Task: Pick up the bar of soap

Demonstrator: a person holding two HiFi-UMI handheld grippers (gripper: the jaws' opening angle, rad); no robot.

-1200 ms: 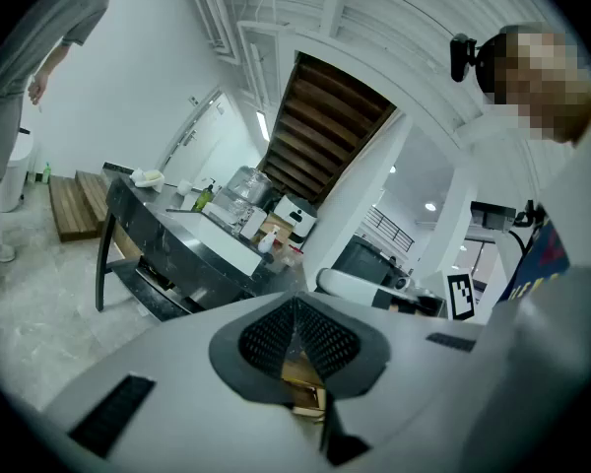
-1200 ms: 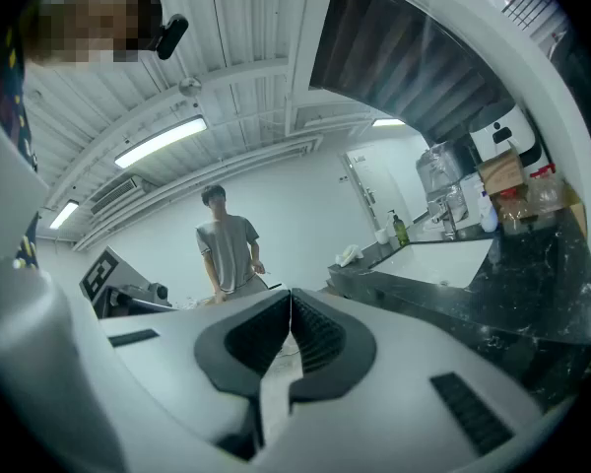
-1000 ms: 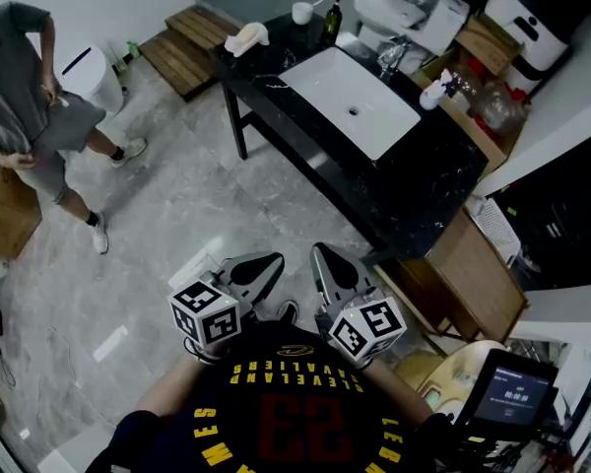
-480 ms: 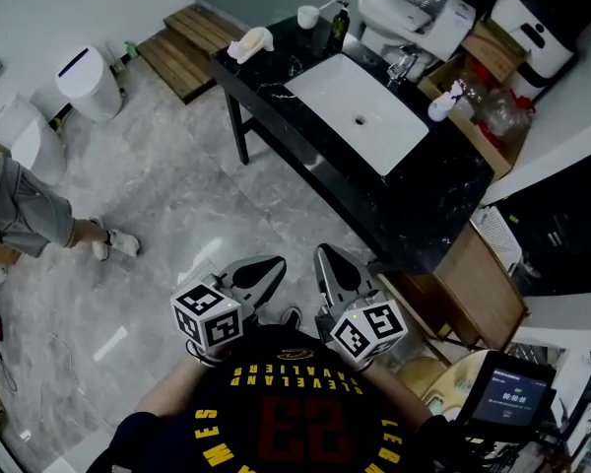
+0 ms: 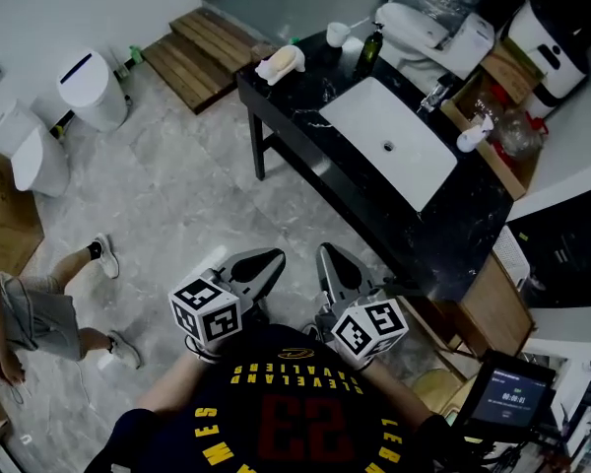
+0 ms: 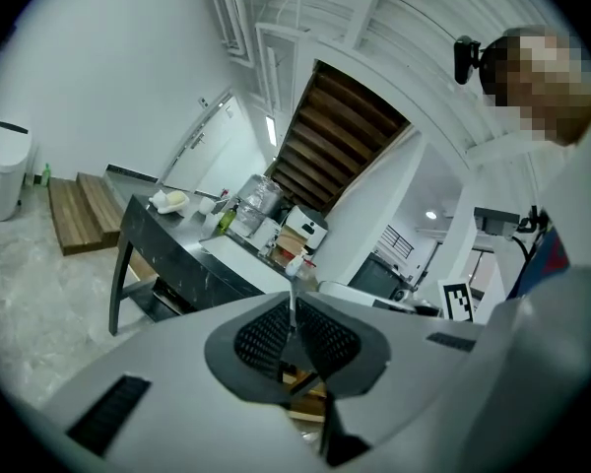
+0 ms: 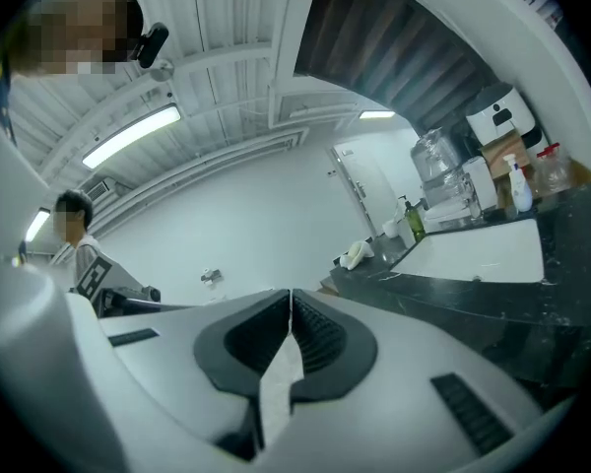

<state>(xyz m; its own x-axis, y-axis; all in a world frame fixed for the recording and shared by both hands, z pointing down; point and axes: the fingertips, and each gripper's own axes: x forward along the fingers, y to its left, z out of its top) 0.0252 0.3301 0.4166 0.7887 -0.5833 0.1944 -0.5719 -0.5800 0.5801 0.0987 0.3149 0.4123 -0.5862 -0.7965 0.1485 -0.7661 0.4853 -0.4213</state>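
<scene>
**First:** Black stone desk (image 5: pixel 310 101) over there. The bar of soap (image 5: pixel 284 60) lies at its end near the wooden platform (image 5: pixel 202 52), on something white, apart from the white sink (image 5: pixel 394 141).

**Second:** And the tools?

**First:** Both are held low, close to the holder's chest and well apart from the desk. The left tool (image 5: pixel 272 258) has its jaws pressed together with nothing between them. The right tool (image 5: pixel 326 252) is the same, pressed together and empty.

**Second:** Anyone else?

**First:** A bystander's legs (image 5: pixel 39 304) on the grey floor (image 5: pixel 177 195).
</scene>
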